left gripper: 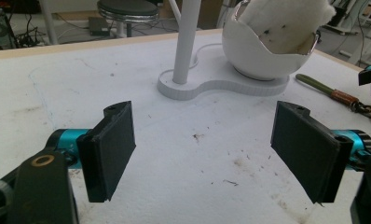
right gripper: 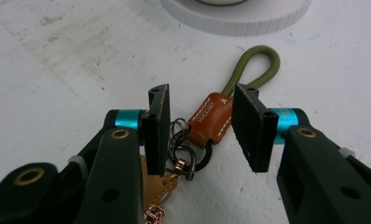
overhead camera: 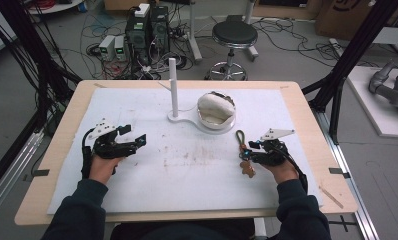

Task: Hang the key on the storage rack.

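A keychain [overhead camera: 242, 142] lies on the white mat right of centre: an olive cord loop [right gripper: 263, 65], an orange leather tab [right gripper: 210, 119], dark rings and a brown charm [overhead camera: 247, 170]. My right gripper [overhead camera: 248, 151] is down at the mat with its jaws on either side of the leather tab. A small gap shows on each side, so the pads do not press it; the gripper [right gripper: 202, 121] is open. My left gripper [overhead camera: 135, 135] rests at the mat's left, wide open, with nothing between its jaws [left gripper: 204, 149].
A white stand [overhead camera: 179, 119] with an upright post [overhead camera: 173, 87] sits at the back middle. A white egg-shaped bowl [overhead camera: 215, 111] with a pale lining stands on it, just beyond the keychain. The white mat [overhead camera: 137, 180] covers most of the wooden table.
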A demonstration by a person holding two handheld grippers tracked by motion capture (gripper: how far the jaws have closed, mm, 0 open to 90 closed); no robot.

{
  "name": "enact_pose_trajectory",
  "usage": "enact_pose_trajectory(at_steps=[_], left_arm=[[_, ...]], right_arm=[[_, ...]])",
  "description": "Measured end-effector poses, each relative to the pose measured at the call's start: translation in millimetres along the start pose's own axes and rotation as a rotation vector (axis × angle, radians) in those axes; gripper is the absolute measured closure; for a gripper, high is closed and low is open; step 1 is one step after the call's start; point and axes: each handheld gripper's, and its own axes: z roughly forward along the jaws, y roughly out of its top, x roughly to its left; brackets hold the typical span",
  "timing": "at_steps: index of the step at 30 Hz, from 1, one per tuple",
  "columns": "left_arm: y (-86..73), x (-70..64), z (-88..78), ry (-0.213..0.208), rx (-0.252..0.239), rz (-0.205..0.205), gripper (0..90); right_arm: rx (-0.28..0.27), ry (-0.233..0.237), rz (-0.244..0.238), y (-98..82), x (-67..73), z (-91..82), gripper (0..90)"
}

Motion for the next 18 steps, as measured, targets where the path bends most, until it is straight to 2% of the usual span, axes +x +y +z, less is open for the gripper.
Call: enact_pose_trajectory(at_steps=[2, 7, 10, 11, 16, 17, 18], left_arm=[[-0.4, 0.0, 0.7, -0.002, 0.004, 0.0, 21.8], [-0.8, 0.3, 1.6, -0.002, 0.013, -0.002, 21.9], [-0.9, -1.3, 2.3, -0.006, 0.016, -0.001, 22.0], [-1.0, -1.8, 2.6, -0.005, 0.021, 0.001, 22.0], [-1.8, -3.5, 5.1, -0.011, 0.032, 0.007, 22.2], [-1.9, -3.8, 5.5, -0.013, 0.033, 0.007, 22.2], [-1.9, -4.0, 5.7, -0.012, 0.033, 0.009, 22.2]], right_arm=[[0.024, 0.002, 0.023, -0.5, -0.3, 3.1, 60.3], [0.081, -0.011, 0.04, -2.2, -1.0, 13.2, 60.0], [0.102, -0.022, 0.056, -3.1, -1.7, 22.2, 52.8], [0.1, -0.014, 0.083, -2.6, -3.5, 24.8, 51.7], [0.101, -0.02, 0.093, -2.7, -2.7, 24.8, 52.8], [0.099, -0.009, 0.122, -2.9, -4.8, 24.2, 54.3], [0.099, -0.009, 0.122, -2.9, -4.8, 24.2, 54.3]])
